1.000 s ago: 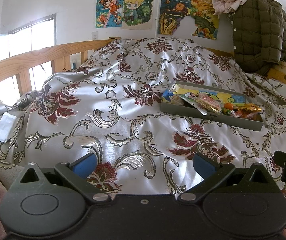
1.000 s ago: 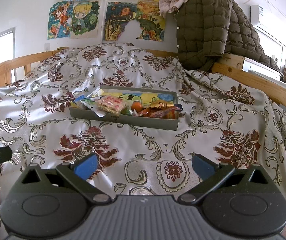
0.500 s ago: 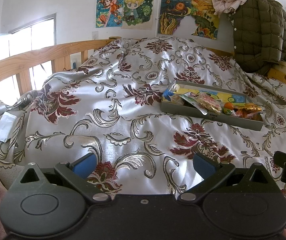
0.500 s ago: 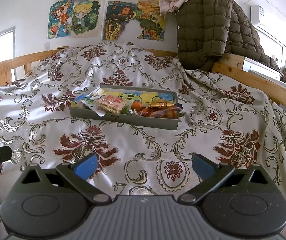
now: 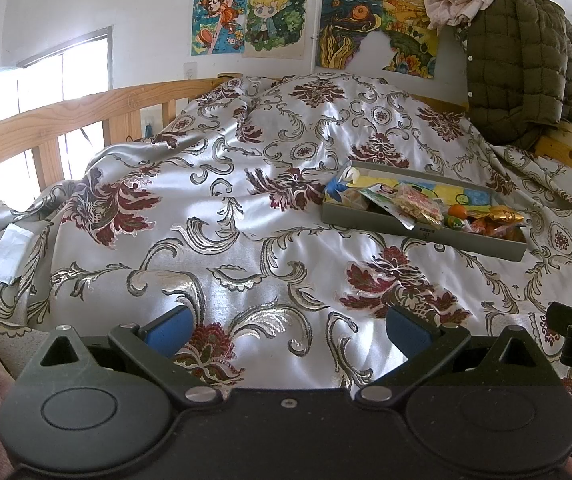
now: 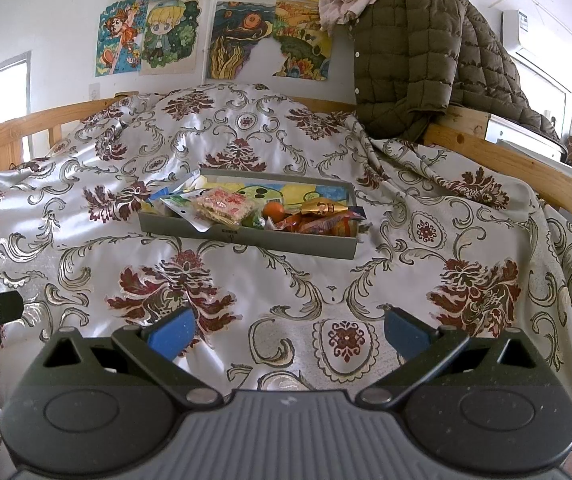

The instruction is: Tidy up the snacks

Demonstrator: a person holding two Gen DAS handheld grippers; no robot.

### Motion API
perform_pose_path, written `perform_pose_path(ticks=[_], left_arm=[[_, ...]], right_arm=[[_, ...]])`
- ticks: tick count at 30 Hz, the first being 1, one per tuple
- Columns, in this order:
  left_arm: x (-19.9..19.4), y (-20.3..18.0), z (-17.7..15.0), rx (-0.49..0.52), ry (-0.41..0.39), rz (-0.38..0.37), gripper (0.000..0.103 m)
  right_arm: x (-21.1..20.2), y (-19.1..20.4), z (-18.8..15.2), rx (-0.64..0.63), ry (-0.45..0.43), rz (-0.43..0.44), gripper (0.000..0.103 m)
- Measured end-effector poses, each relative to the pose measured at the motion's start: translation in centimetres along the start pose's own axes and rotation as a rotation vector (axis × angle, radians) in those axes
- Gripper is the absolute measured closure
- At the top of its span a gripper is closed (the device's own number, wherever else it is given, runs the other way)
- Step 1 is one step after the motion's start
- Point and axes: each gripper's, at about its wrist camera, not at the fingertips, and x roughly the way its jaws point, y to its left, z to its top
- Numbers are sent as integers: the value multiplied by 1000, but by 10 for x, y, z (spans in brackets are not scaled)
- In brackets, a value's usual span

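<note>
A shallow grey tray [image 6: 246,237] full of snacks lies on the patterned bedspread; it also shows in the left wrist view [image 5: 422,233] at the right. In it are a clear pack of pink-and-white bars [image 6: 224,207], a small orange ball [image 6: 273,209], gold and orange wrappers [image 6: 322,216] and blue-and-white packets [image 5: 340,188]. My right gripper [image 6: 286,330] is open and empty, well short of the tray. My left gripper [image 5: 288,330] is open and empty, to the left of the tray and well short of it.
A floral satin bedspread [image 6: 286,292] covers the bed. Wooden rails run along the left [image 5: 46,120] and right [image 6: 526,164]. An olive quilted jacket [image 6: 418,52] hangs at the back right. Drawings [image 5: 274,20] hang on the wall. A white paper scrap [image 5: 6,252] lies at the left.
</note>
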Motion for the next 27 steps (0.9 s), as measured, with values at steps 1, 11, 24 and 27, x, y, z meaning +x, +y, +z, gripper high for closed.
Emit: perform_pose_path(ticks=[1,11,24,27], left_arm=[[0,0,0,0,0,0,1],[0,1,0,0,2,-2,1],[0,1,-1,13,16,51,1],[1,1,-1,17,25,53,1]], right_arm=[[0,0,0,-1,0,0,0],[0,0,1,-1,0,0,0],[0,1,1,-2,2,0,0],[-1,1,1,-2,2,-1,0]])
